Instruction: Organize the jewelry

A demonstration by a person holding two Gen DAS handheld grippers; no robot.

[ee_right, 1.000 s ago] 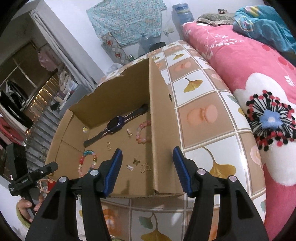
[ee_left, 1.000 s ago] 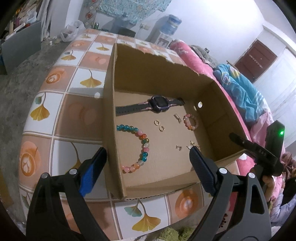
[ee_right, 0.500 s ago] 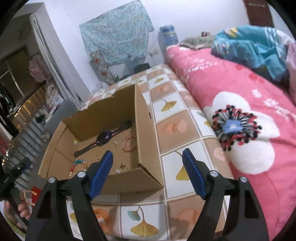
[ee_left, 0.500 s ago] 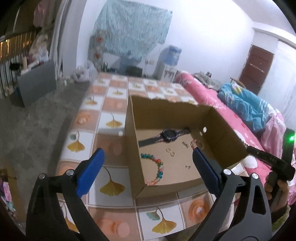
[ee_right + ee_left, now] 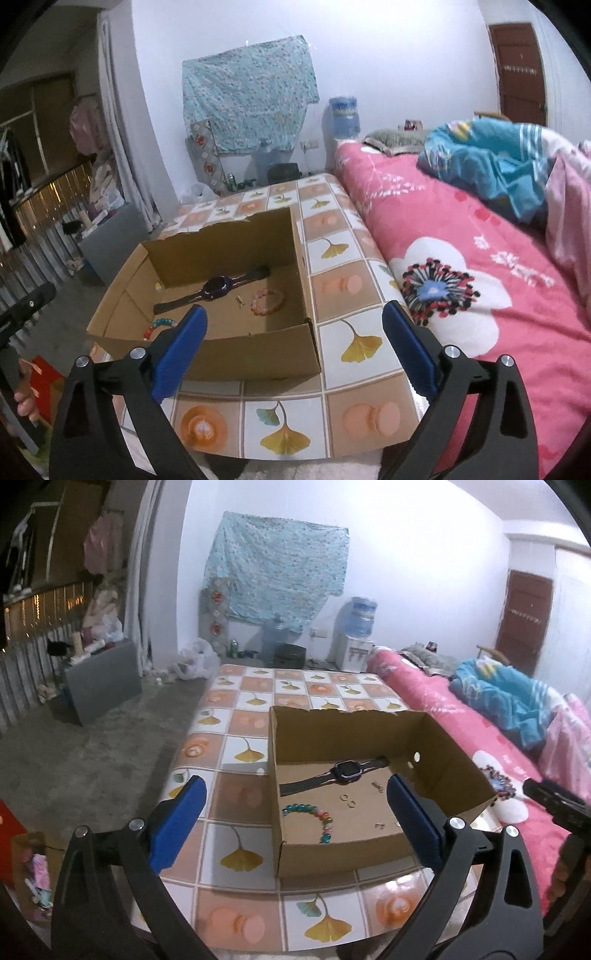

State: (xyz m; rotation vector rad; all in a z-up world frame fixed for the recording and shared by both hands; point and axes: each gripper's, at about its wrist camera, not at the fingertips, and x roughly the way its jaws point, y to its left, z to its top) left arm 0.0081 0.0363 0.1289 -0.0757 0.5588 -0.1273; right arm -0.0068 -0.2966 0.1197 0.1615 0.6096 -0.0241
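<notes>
A: Cardboard, plain brown and torn along its far rim: that is the open cardboard box ahead of the left gripper, sitting on a tablecloth printed with ginkgo leaves. What is hard to read inside?

B: The small metal pieces. Two little gold rings lie on the box floor between the fingers, and tiny charms further toward the right finger are too small to name. The left gripper's right finger pad covers the box's right-hand floor.

A: And from the other side?

B: In the right wrist view the box's near wall cuts off the front of the floor, and the left finger pad of the right gripper hides most of the multicoloured bead bracelet. Only a few beads show.

A: How do the claws stand?

B: Both spread wide and holding nothing. Neither touches the box; each hangs short of its near wall, above the tablecloth's front edge.

A: Where is the jewelry?

B: All inside the box. A dark smartwatch with a long flat strap lies straight ahead of the left gripper near the far wall. The bead bracelet curves as an open arc of glossy round beads nearer the left wall. A pink bead bracelet, a closed loop, sits ahead of the right gripper by the box's right wall.

A: Beyond the right gripper's right finger?

B: A pink floral bedspread, soft and rumpled.
</notes>
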